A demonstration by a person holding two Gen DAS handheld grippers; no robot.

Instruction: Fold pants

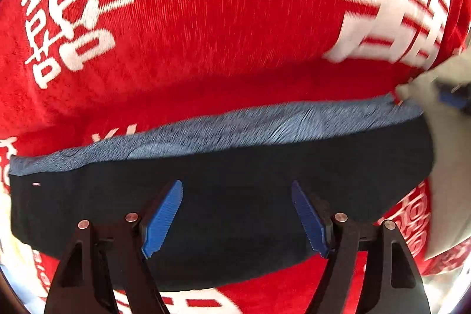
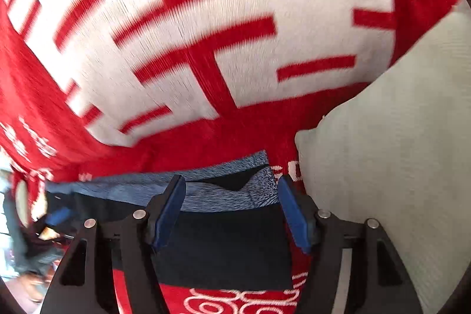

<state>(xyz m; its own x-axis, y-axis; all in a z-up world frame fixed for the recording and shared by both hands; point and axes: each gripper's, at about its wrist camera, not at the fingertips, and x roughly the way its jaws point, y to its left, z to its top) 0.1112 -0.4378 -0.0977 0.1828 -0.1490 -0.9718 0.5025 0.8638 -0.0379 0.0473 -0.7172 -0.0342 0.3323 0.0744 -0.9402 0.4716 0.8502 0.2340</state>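
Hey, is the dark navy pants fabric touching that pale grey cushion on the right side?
Touching. In the left wrist view the dark navy pants run right up to the pale grey cushion, with no red blanket showing between them.

Red blanket (image 1: 206, 19) with white characters carries folded navy pants (image 1: 235, 196).

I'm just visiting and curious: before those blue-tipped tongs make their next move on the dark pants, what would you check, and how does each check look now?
1. Left tongs open, nothing pinched: ok.
2. Right tongs open, nothing pinched: ok.
3. Pants lying flat on the red blanket: ok.
4. Lighter blue waistband edge in view for gripping: ok.
5. Waistband lying smooth at the right end: not ok, it gapes open.
6. Pale cushion clear of the pants: cannot tell.
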